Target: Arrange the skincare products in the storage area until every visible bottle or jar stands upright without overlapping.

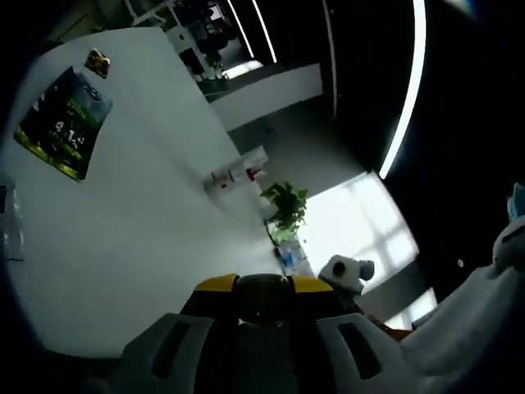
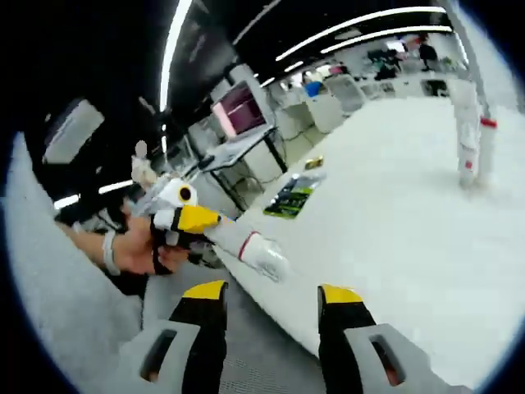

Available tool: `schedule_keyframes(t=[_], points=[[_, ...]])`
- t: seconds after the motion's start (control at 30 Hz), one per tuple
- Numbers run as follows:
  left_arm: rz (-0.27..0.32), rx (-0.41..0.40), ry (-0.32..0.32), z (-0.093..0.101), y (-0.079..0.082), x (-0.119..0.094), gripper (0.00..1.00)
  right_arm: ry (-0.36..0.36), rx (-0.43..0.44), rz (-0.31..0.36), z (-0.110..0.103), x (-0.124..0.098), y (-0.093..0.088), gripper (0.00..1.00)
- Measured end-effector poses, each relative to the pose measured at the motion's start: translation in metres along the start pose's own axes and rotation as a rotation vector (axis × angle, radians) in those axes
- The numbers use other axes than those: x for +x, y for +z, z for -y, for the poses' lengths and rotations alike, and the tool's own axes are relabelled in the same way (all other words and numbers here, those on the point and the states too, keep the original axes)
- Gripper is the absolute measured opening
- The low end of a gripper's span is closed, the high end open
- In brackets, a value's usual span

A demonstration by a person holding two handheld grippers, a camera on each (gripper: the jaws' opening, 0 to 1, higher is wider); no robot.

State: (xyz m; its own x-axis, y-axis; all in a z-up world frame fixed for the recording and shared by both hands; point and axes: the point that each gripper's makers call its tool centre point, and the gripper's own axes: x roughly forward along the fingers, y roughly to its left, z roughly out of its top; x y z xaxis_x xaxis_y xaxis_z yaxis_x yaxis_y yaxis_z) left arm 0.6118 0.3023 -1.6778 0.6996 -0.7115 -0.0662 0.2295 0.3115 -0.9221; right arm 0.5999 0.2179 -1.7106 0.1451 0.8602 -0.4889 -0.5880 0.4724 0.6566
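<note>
Approach step: the right gripper (image 2: 271,308), jaws spread and empty, faces the bottles (image 2: 473,131) standing across the table (image 2: 394,238). The left gripper (image 1: 262,300) appears pressed together. Next, reach toward the bottles.

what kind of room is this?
Probably an open-plan office or lab: long white table, desks with a pink-lit monitor behind it, linear ceiling strip lights, and a green potted plant.

White table (image 1: 148,213) fills left of left gripper view, green-black packet (image 1: 64,121) upper left, small snack packet (image 1: 98,62) above it. Potted plant (image 1: 285,209) centre-right. Right gripper view: monitor (image 2: 239,107) upper centre.
</note>
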Motion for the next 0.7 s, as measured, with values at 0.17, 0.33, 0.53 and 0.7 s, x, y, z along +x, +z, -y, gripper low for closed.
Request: schedule_keyframes(t=[0.17, 0.33, 0.53, 0.7], points=[[-0.007, 0.097, -0.019, 0.009, -0.003, 0.003, 0.18, 0.245, 0.584, 0.118, -0.027, 0.004, 0.014, 0.56], [-0.053, 0.197, -0.055, 0.017, -0.013, 0.007, 0.18, 0.273, 0.829, 0.197, -0.023, 0.009, 0.022, 0.55], [-0.092, 0.314, -0.066, 0.023, -0.023, 0.011, 0.18, 0.26, 0.907, 0.198, -0.018, 0.016, 0.014, 0.3], [-0.117, 0.367, -0.07, 0.024, -0.029, 0.012, 0.18, 0.246, 0.911, 0.24, -0.016, 0.014, 0.016, 0.24]])
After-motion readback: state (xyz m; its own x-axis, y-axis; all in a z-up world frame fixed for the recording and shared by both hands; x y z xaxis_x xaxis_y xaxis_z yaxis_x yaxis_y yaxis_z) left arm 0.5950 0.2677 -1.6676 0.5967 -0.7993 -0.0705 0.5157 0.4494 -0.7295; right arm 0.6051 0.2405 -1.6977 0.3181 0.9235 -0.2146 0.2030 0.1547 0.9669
